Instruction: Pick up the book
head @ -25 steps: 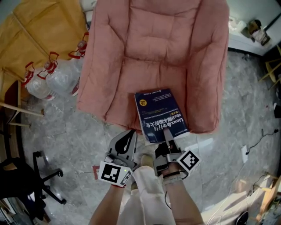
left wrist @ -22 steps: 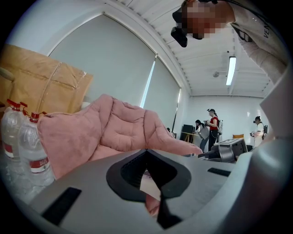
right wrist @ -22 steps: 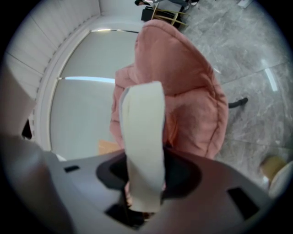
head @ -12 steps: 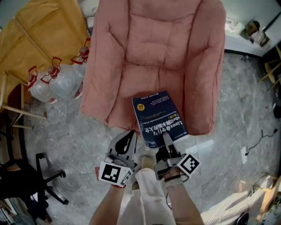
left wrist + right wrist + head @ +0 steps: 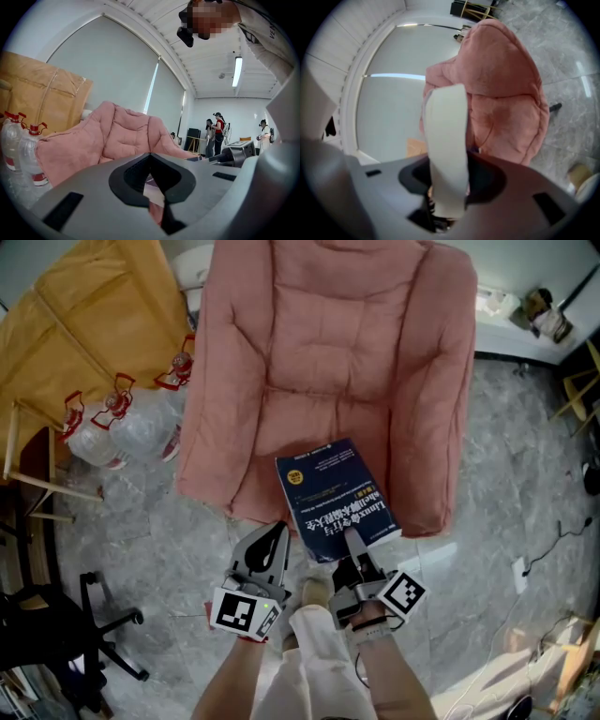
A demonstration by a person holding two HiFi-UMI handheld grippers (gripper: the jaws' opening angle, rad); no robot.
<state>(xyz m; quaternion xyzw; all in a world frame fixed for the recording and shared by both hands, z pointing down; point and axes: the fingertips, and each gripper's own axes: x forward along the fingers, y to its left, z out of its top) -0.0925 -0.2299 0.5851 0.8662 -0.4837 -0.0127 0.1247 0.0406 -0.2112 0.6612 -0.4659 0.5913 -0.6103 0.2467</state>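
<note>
A dark blue book (image 5: 330, 498) with a yellow badge and white print hangs tilted over the front edge of the pink armchair's seat (image 5: 323, 409). My right gripper (image 5: 352, 542) is shut on its near edge. In the right gripper view the book's pale page edge (image 5: 447, 140) stands upright between the jaws of the right gripper (image 5: 447, 187), with the pink chair behind it. To the left of the book my left gripper (image 5: 274, 538) is shut and holds nothing. In its own view the left gripper (image 5: 151, 157) points at the pink chair (image 5: 126, 136).
Large water bottles with red caps (image 5: 122, 418) stand left of the chair, by a tan wrapped bundle (image 5: 75, 324). A black office chair base (image 5: 103, 634) is at the lower left on the marble floor. People (image 5: 218, 133) stand far across the room.
The book has risen a little off the seat edge in my right gripper. Both grippers have lifted slightly; the left one stays shut and empty.
</note>
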